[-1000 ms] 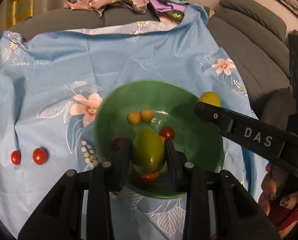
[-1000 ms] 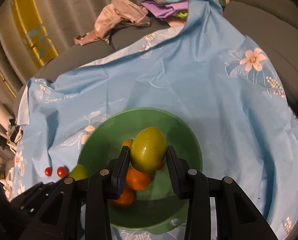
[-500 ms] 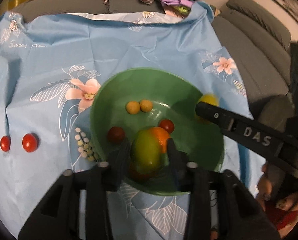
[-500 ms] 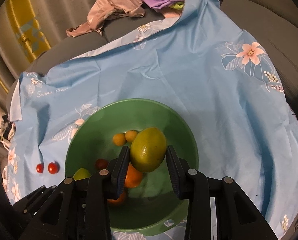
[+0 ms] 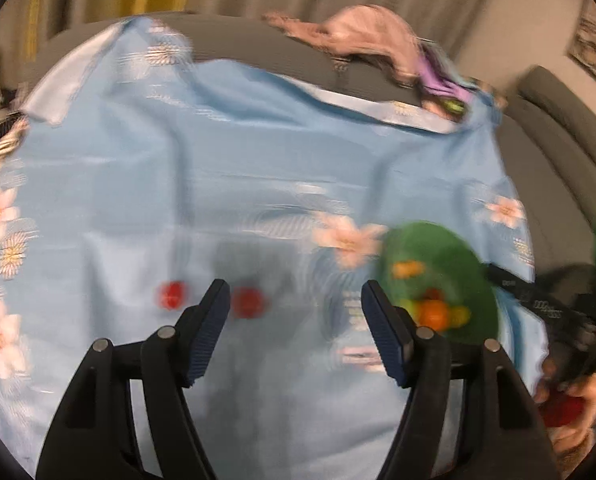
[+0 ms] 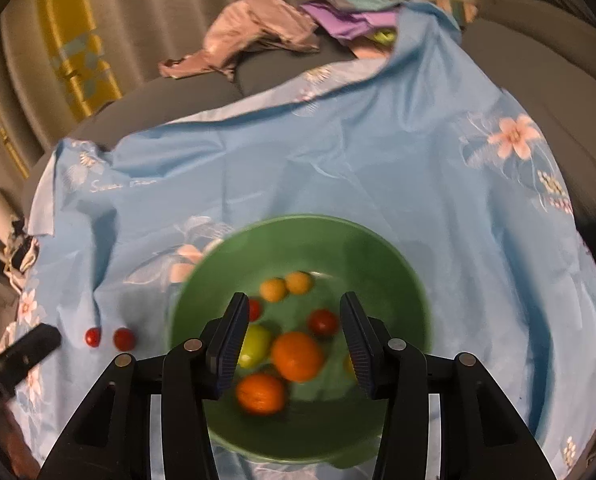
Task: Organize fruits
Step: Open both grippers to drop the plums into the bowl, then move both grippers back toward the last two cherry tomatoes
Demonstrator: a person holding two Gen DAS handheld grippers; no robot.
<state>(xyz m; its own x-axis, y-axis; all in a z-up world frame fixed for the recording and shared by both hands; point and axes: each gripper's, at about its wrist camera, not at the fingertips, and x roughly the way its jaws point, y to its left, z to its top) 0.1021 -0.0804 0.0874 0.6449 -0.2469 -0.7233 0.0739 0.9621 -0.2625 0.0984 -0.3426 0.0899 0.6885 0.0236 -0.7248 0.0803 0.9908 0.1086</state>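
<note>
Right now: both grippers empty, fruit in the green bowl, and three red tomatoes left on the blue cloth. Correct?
Not quite: two tomatoes, not three, lie on the cloth, as the right wrist view shows. The rest holds: left gripper and right gripper are empty, fruit is in the bowl.

The right tongs, opening and empty, hung over a green bowl of fruit; two tomatoes lay at lower left.

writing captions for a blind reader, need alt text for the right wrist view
The right gripper hovers over a green bowl on a blue floral cloth, jaws opening with nothing between them. The bowl holds oranges, small tomatoes and yellow-green fruit; two red tomatoes lie on the cloth to its left.
</note>
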